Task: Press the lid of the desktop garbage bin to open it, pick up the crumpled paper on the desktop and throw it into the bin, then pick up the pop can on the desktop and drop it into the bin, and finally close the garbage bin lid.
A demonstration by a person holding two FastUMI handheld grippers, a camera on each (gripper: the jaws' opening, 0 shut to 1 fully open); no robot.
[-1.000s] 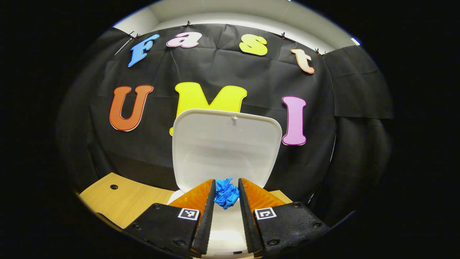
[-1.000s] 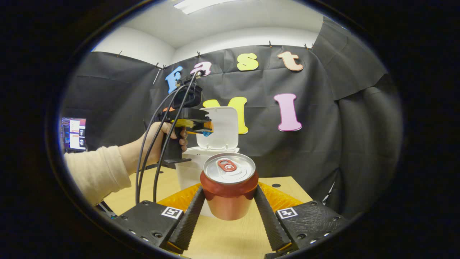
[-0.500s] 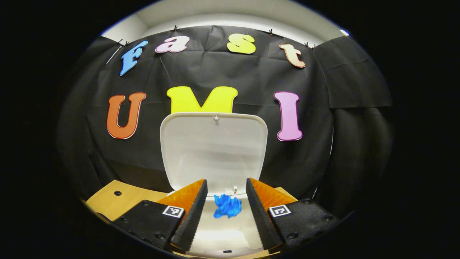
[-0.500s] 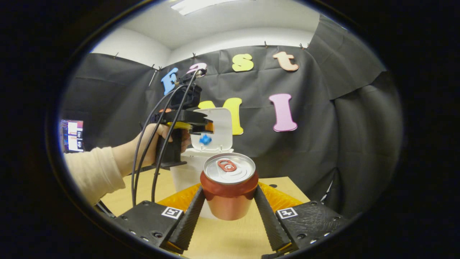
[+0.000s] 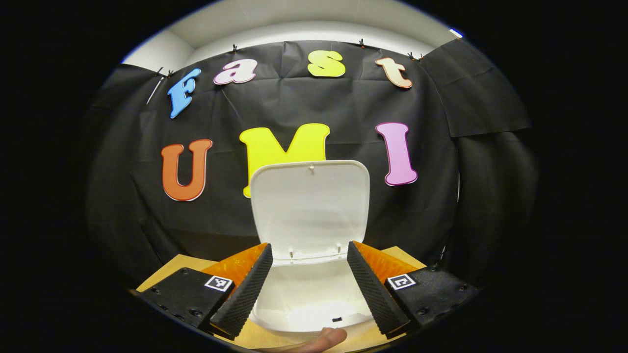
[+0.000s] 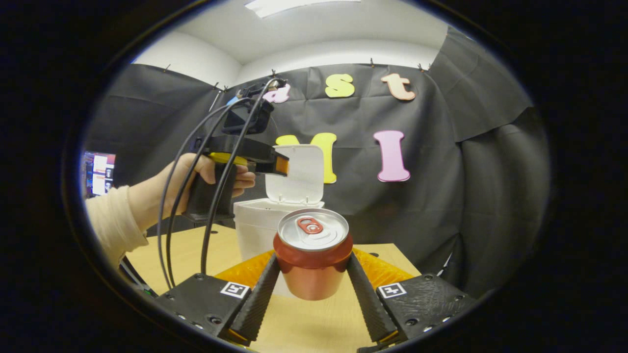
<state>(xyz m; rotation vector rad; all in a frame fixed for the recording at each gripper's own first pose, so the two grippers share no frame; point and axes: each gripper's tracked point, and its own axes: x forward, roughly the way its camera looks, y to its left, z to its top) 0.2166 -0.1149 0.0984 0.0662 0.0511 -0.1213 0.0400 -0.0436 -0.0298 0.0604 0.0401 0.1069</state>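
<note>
- Right gripper (image 6: 310, 284) clamps the can (image 6: 313, 255) on both sides; left gripper (image 5: 306, 289) gapes wide, empty.
- Carry the can toward twelve o'clock, over the bin (image 6: 257, 225), keeping it upright, before releasing.

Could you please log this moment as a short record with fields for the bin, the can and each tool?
bin: white desktop bin on the wooden table, behind the can
lid: lid open, standing upright
can: red pop can upright, pull tab on top
right tool: right tool shut on the can, a finger on each side
left tool: left tool open, nothing between its fingers, held above the bin by a hand
paper: cannot tell where it lies
</note>
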